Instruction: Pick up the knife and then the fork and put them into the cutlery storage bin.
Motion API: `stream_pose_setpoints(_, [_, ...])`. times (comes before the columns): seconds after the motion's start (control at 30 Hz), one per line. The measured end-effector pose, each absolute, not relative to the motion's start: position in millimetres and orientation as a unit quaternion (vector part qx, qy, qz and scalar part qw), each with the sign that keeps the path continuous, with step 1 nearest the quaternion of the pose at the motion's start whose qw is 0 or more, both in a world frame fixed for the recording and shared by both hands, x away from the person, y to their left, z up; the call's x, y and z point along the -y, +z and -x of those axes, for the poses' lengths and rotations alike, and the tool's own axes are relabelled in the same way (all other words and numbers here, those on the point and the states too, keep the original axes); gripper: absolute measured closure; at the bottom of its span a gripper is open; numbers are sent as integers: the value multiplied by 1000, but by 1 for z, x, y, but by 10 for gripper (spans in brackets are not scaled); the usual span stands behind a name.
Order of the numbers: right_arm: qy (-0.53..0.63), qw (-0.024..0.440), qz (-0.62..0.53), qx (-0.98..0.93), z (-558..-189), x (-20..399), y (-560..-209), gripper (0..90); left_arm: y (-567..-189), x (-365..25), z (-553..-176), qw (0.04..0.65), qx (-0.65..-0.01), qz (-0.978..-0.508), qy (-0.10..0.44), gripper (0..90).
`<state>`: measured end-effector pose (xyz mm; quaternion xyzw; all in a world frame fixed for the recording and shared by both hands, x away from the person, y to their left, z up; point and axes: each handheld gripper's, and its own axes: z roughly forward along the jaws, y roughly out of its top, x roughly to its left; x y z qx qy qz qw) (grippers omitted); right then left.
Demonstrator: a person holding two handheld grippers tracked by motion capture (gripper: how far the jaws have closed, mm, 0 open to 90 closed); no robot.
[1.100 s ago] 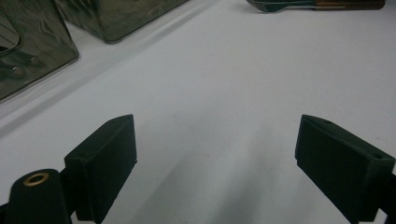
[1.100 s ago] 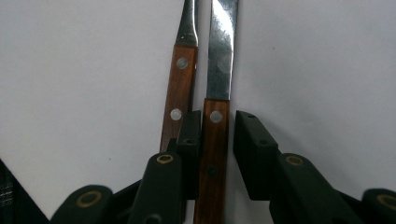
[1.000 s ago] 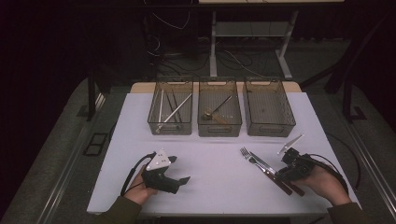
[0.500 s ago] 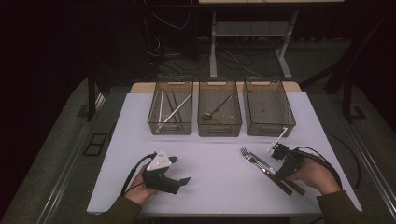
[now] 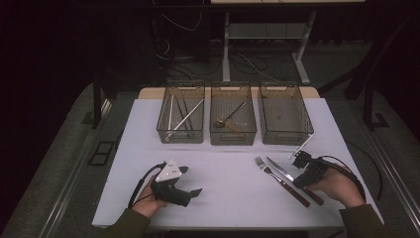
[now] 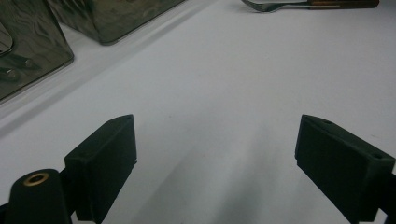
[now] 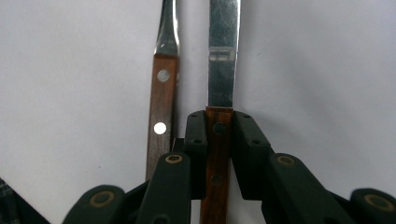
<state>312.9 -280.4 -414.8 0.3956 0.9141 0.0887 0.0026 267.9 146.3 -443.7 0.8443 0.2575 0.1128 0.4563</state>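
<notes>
A wood-handled knife (image 5: 280, 170) and a matching fork (image 5: 264, 166) lie side by side on the white table (image 5: 228, 173), at the front right. My right gripper (image 5: 298, 181) is over their handles. In the right gripper view its jaws are shut on the knife's (image 7: 223, 70) wooden handle just below the blade, and the fork (image 7: 161, 107) lies free to the left of my right gripper (image 7: 219, 126). My left gripper (image 5: 192, 181) rests at the front left, open, with only bare table between its pads (image 6: 105, 163).
Three clear bins stand in a row at the back: the left bin (image 5: 180, 140) holds several long utensils, the middle bin (image 5: 233, 141) a few, and the right bin (image 5: 287, 140) looks bare. Cables trail from both grippers. The table's front edge is close to both hands.
The right hand has shifted slightly left along the knife handle. The left hand and its gripper have stayed put.
</notes>
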Motion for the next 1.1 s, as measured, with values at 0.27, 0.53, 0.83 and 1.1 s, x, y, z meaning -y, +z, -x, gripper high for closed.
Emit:
stream_pose_setpoints(0.27, [146,18,-406,-902,-316,293,-411,774,-443,-147,-268,457,-258,-844,114,114])
stream_pose_setpoints(0.53, [229,29,-419,-878,-317,309,-405,774,-442,-148,-268,466,-257,-839,118,114])
stream_pose_setpoints(0.83, [295,45,-425,-855,-318,321,-401,774,-443,-151,-272,465,-270,-834,123,86])
stream_pose_setpoints(1.1, [345,67,-435,-829,-318,327,-392,773,-442,-155,-275,462,-279,-836,101,9])
